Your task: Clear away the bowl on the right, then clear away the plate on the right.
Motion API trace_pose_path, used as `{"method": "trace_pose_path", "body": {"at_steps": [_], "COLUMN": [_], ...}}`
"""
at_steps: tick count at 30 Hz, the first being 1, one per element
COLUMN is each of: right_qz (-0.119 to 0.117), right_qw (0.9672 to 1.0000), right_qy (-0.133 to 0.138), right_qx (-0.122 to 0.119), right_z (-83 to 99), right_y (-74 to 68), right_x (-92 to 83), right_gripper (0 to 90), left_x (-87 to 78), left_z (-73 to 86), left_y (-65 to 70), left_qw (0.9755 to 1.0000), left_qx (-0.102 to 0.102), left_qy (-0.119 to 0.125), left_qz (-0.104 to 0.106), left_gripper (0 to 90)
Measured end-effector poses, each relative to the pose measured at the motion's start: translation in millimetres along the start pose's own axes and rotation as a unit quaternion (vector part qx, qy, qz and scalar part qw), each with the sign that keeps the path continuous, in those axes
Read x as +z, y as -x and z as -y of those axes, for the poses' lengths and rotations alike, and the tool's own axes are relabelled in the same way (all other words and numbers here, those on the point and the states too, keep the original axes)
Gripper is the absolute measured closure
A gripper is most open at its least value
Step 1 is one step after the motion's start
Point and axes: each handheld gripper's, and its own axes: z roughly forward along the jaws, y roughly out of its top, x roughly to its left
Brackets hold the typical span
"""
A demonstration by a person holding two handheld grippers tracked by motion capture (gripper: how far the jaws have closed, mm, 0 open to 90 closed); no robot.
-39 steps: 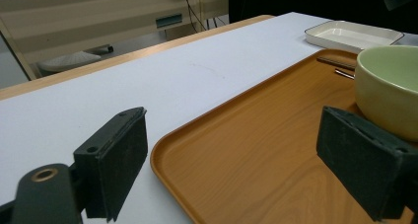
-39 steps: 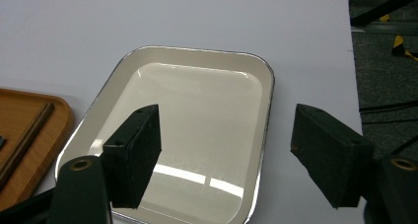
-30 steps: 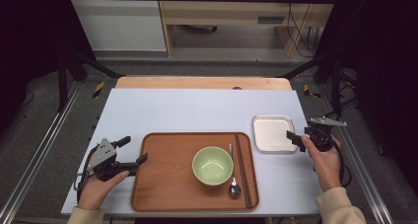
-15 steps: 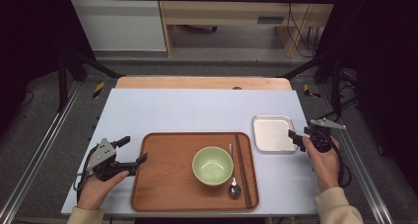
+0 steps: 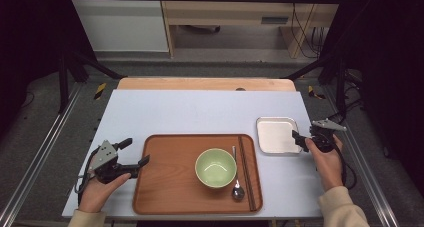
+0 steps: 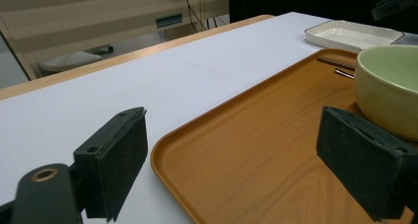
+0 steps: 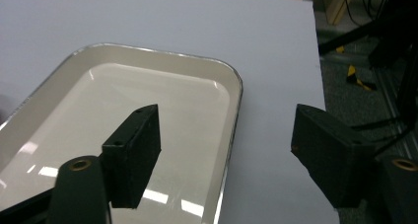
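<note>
- Right claw [image 5: 300, 138] sits at the right edge of the white dish [image 5: 274, 133], jaws apart, nothing pinched.
- In the right gripper view the dish [image 7: 148, 120] rim runs up between the jaws: one jaw hangs over the dish floor, the other over bare tabletop [image 7: 276, 86] outside the rim. So the claw [image 7: 224, 152] straddles the edge; pads don't look to press on it yet.
- Those jaws have just been opening a bit, with only the rim between them.
- Key relation: the dish lies straight ahead and to the left of the right claw, its near edge lined up across the gap. My read: closing would clamp the rim, no reach needed.
- Dish is squarish with rounded corners, flat on the tabletop, just beside the right side of the tray [image 5: 165, 187], not touching it as far as I can tell.
- Left claw [image 5: 137, 154] is well apart from the dish, at the tray's left edge, jaws wide, empty.
- Left gripper view: one jaw over the tabletop [image 6: 148, 86], the other over the tray [image 6: 256, 150] near the green bowl [image 6: 389, 86]; tray rim passes between them. Claw [image 6: 231, 167] grips nothing.
- Bowl [image 5: 215, 167] is mid-tray; spoon [image 5: 237, 187] and chopsticks [image 5: 248, 172] lie lengthwise just right of it.
- Right hand is clearly the nearer one for the dish; left is placed for the tray.
</note>
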Motion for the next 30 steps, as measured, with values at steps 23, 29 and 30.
{"method": "trace_pose_path", "body": {"at_steps": [23, 29, 30], "right_qz": [0.001, -0.017, -0.019], "right_qw": [0.9973, 0.9947, 0.9944], "right_qy": [-0.053, -0.073, -0.076], "right_qx": [0.05, 0.071, 0.071], "right_z": [3.3, 4.4, 4.5], "right_y": [10.1, 11.2, 11.5], "right_x": [13.3, 15.3, 15.5], "right_gripper": [47.4, 57.5, 58.4], "left_x": [0.5, 0.4, 0.4], "left_z": [0.1, 0.1, 0.1], "left_y": [0.6, 0.5, 0.5], "left_qw": [1.0, 1.0, 1.0], "left_qx": [0.0, 0.0, 0.0], "left_qy": [-0.002, -0.002, -0.002], "left_qz": [0.0, 0.0, 0.0], "left_gripper": [11.9, 11.9, 11.9]}}
